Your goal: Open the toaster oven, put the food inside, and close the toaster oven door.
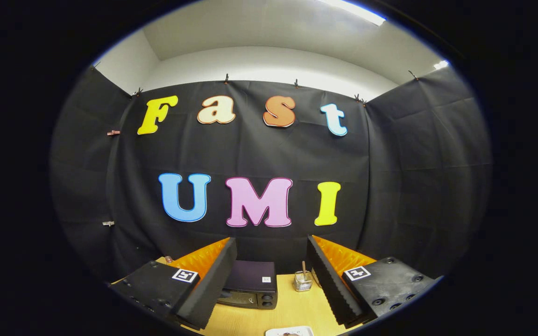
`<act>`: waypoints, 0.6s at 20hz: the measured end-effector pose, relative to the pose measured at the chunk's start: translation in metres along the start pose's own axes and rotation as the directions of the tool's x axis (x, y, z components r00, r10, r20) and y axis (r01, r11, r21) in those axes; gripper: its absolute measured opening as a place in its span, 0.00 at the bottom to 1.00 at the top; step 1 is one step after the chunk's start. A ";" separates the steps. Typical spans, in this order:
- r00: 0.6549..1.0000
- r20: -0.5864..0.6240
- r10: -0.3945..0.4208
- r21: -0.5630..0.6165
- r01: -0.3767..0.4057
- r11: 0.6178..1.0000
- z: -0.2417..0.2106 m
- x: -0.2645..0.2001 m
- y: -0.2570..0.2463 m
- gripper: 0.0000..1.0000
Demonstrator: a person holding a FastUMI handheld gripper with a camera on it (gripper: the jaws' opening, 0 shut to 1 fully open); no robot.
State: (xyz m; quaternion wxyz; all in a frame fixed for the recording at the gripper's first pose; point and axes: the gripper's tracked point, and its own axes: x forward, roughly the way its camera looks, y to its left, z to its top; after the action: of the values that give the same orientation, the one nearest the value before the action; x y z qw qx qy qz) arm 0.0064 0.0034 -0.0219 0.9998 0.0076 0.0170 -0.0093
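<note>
Gripper (271, 275) spread wide, holding nothing — we see the toaster oven (249, 290) on the surface (292, 312) just ahead, door shut. Opening comes first; we must descend to its handle.

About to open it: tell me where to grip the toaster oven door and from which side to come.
Judging from here, grip the top edge of the toaster oven door, coming from the front and above. Its glass front faces the tongs, and its knobs sit at one end, so stay off that end. The handle itself is too dim to make out. The fingers stand open, holding nothing.
</note>
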 end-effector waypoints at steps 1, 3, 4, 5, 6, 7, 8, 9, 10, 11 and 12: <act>1.000 -0.005 0.006 -0.006 -0.006 1.000 -0.004 0.004 0.005 0.97; 1.000 -0.013 0.010 -0.017 -0.010 1.000 -0.014 0.014 0.017 0.97; 1.000 -0.019 0.012 -0.019 -0.012 1.000 -0.021 0.019 0.024 0.97; 1.000 -0.025 0.019 -0.020 -0.020 1.000 -0.027 0.025 0.033 0.97; 0.999 -0.032 0.030 -0.022 -0.031 0.999 -0.035 0.031 0.044 0.97; 0.998 -0.042 0.043 -0.024 -0.044 0.999 -0.044 0.037 0.054 0.97; 0.997 -0.053 0.051 -0.026 -0.052 0.998 -0.053 0.044 0.064 0.98; 0.996 -0.062 0.059 -0.025 -0.061 0.998 -0.062 0.051 0.073 0.98; 0.995 -0.072 0.065 -0.019 -0.067 0.998 -0.071 0.060 0.084 0.98; 0.995 -0.079 0.067 -0.005 -0.068 0.998 -0.080 0.069 0.093 0.98; 0.994 -0.084 0.071 0.011 -0.070 0.997 -0.088 0.079 0.103 0.98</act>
State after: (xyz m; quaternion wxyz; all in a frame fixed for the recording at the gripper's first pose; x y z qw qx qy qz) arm 0.0839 0.1060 -0.1114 0.9978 0.0128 0.0589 0.0261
